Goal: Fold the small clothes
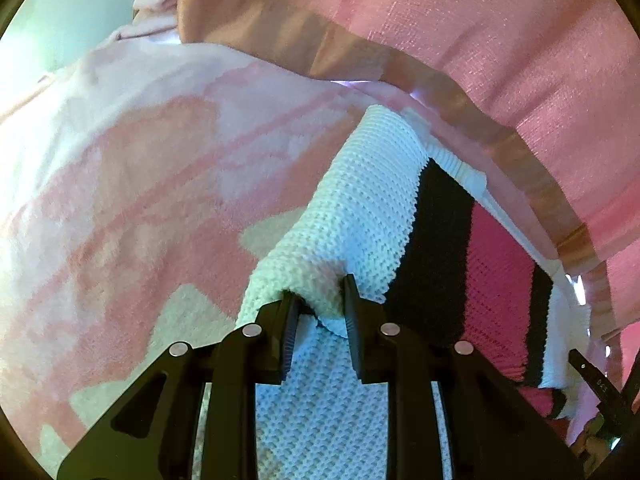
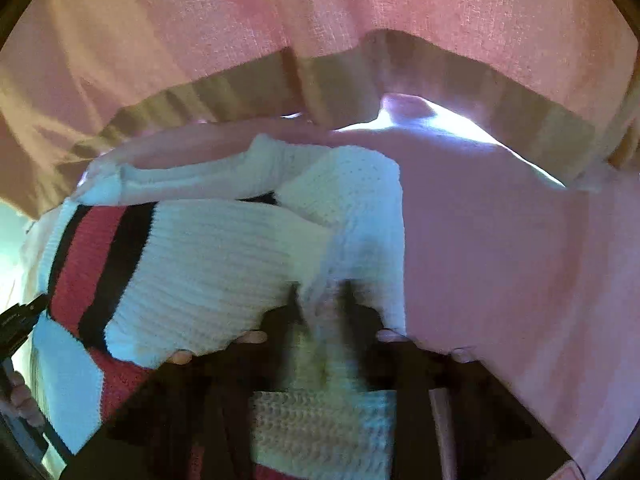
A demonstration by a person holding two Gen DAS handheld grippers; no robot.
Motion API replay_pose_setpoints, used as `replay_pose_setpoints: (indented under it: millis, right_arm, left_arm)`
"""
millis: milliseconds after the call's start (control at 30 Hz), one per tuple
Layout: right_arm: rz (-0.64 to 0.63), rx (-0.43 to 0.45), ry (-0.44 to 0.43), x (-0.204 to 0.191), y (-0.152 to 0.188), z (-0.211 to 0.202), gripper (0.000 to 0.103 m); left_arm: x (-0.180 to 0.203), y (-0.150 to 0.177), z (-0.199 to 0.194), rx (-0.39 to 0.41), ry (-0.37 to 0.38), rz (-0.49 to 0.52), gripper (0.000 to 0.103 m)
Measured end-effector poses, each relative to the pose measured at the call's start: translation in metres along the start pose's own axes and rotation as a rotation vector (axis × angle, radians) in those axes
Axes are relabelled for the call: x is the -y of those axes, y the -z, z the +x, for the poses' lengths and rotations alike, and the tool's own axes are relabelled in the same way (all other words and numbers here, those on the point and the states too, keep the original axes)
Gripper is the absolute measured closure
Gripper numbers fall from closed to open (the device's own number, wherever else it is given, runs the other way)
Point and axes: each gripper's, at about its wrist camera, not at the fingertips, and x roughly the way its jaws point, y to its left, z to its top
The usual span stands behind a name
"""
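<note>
A small knit sweater (image 1: 372,216), white with black and pink-red stripes, lies on a pink and white fleece blanket (image 1: 132,184). My left gripper (image 1: 318,302) is shut on a white knit fold of the sweater, likely a sleeve, and holds it raised. In the right wrist view the sweater (image 2: 216,256) fills the left and middle. My right gripper (image 2: 324,300) is shut on white knit fabric at the sweater's right edge; its fingers are blurred and dark. The other gripper's tip shows at each view's edge (image 1: 600,384), (image 2: 20,316).
A pink curtain (image 1: 500,40) with a tan hem hangs right behind the blanket, close to the sweater's far edge; it also shows in the right wrist view (image 2: 320,8). Bare pink blanket (image 2: 500,240) lies to the right of the sweater. A pale wall (image 1: 60,8) stands far left.
</note>
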Motion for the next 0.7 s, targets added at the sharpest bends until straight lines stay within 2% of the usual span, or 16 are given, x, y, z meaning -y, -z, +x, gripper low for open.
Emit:
replay_pose_setpoints:
  millis: [133, 200, 267, 300, 367, 467, 533, 567, 600, 700]
  right_arm:
    - [-0.012, 0.074, -0.017, 0.003, -0.012, -0.039, 0.092]
    - [-0.015, 0.057, 0.004, 0.007, -0.004, -0.036, 0.092]
    - [-0.041, -0.003, 0.041, 0.008, 0.011, -0.007, 0.090]
    - [-0.054, 0.032, 0.051, 0.005, 0.014, -0.006, 0.089]
    - [-0.092, 0.020, 0.089, -0.003, 0.010, -0.013, 0.089]
    - [-0.032, 0.053, 0.040, -0.001, 0.004, -0.036, 0.089]
    - [-0.052, 0.027, 0.066, 0.000, 0.010, -0.027, 0.087]
    - [-0.054, -0.015, 0.087, 0.004, 0.018, -0.013, 0.085]
    - [-0.037, 0.011, 0.084, 0.006, 0.023, -0.014, 0.085]
    - [0.019, -0.002, 0.069, 0.004, 0.016, -0.036, 0.081]
  left_arm:
    - [0.000, 0.001, 0.000, 0.004, -0.003, 0.017, 0.081]
    - [0.000, 0.000, 0.001, 0.004, -0.005, 0.026, 0.081]
    - [0.001, 0.000, 0.002, 0.007, -0.012, 0.039, 0.080]
    - [0.001, 0.001, 0.001, 0.008, -0.014, 0.046, 0.080]
    - [0.000, 0.001, 0.001, 0.007, -0.017, 0.050, 0.080]
    - [-0.002, 0.000, 0.001, 0.000, -0.009, 0.043, 0.080]
    - [0.000, -0.001, 0.002, 0.001, -0.015, 0.047, 0.080]
    - [0.001, -0.001, 0.003, 0.002, -0.018, 0.050, 0.080]
    - [0.001, 0.000, 0.002, 0.003, -0.021, 0.052, 0.080]
    - [0.001, -0.002, 0.002, -0.006, -0.014, 0.047, 0.080]
